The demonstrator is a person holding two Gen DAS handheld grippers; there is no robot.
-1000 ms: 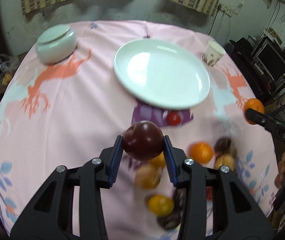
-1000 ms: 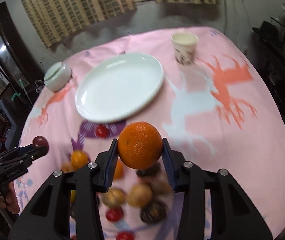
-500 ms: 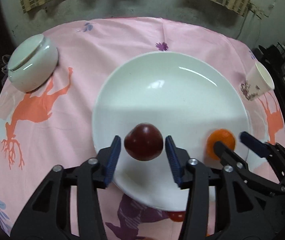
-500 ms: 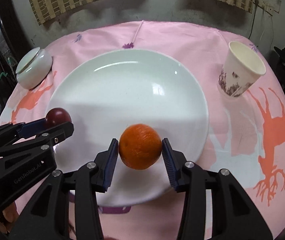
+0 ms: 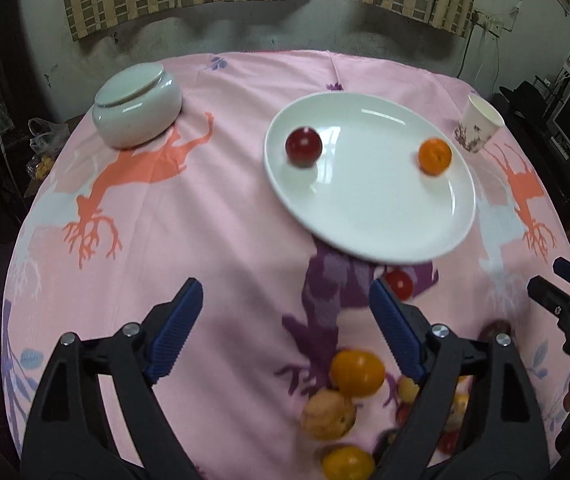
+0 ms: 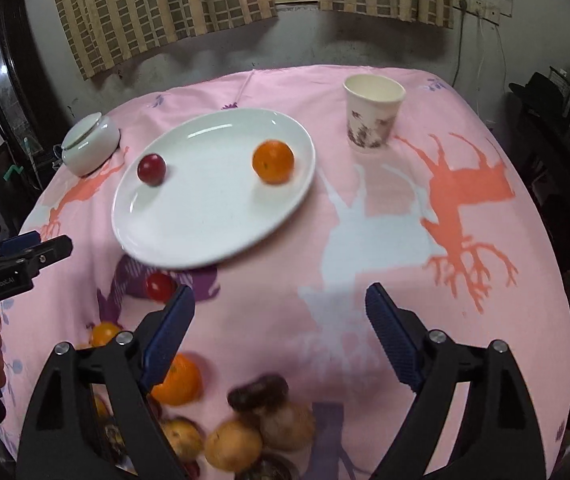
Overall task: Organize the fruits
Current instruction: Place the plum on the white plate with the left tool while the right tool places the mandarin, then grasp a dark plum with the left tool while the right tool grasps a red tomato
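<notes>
Both pairs of fingers spread wide and empty, just opened, nothing between the pads: left gripper and right gripper pulled back over the near part of the pink-clothed surface.

Two fruits already delivered: dark red plum on the left part of the white plate, orange on its right part, well apart from each other, neither touching a gripper.

Remaining fruits heaped at the near edge of the surface, below and just beside both sets of fingers: round oranges, pale brown fruits, dark ones, blurred in both views. No long axis to speak of; round things, graspable from any side. One small red fruit lying alone just in front of the plate's near rim, between heap and plate.

From the left wrist view, heap lying down and to the right of the fingers, partly under the right-hand finger; from the right wrist view, down and to the left. Heap therefore between the two grippers, about equally near to each, by this reading. Small red fruit closer to the left finger of the right gripper in its own view, yet also just beside the left gripper's right finger.

Lidded white bowl and paper cup far off, beyond the plate.
</notes>
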